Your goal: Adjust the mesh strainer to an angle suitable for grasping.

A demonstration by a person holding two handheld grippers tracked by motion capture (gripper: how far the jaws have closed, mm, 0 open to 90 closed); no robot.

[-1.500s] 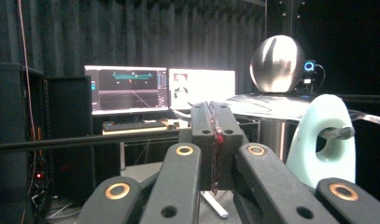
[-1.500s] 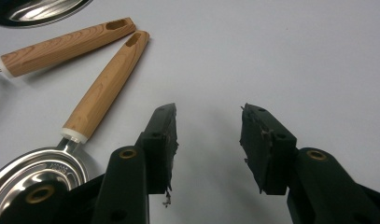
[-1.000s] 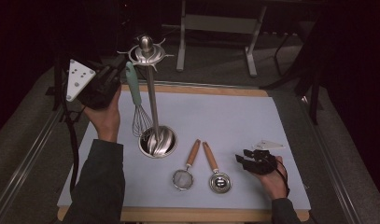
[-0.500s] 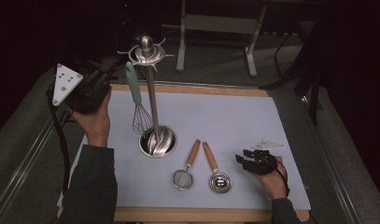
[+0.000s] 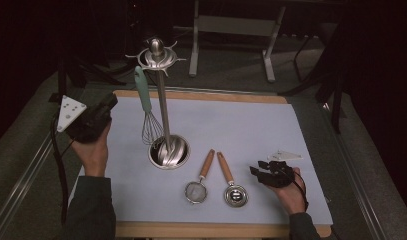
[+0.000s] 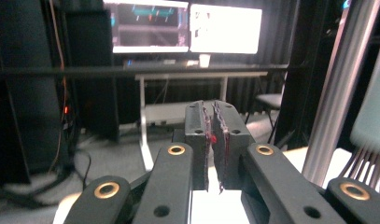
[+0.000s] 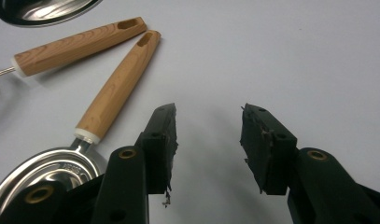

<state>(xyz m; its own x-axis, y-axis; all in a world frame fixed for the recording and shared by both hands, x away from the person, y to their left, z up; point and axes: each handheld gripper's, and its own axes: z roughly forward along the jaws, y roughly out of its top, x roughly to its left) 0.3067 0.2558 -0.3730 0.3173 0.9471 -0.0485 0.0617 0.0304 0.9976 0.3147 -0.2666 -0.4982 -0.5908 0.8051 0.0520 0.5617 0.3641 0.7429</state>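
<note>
A whisk with a mint handle [image 5: 143, 95] hangs from the top of a steel utensil stand [image 5: 163, 110] on the pale mat. My left gripper [image 5: 110, 102] is off to the left of it, near the mat's left edge, apart from the whisk. In the left gripper view its pads [image 6: 214, 140] show a narrow gap with nothing between; the jaws have just been opening. The blurred whisk [image 6: 372, 116] is at that view's right edge. My right gripper [image 5: 256, 167] rests open on the mat, right of a wooden-handled measuring spoon [image 5: 235, 195]. Nothing lies between its open jaws [image 7: 208, 140].
A small wooden-handled strainer [image 5: 196, 191] lies left of the spoon, the two handles fanning upward. The spoon handle [image 7: 117, 84] and strainer handle [image 7: 75, 46] lie left of the right jaws. The stand's round base [image 5: 169, 151] sits mid-mat. The wooden table edge [image 5: 201, 95] runs behind.
My left hand has dropped and drawn left, away from the whisk handle. The whisk stays hanging on the stand. The right hand has not moved.
</note>
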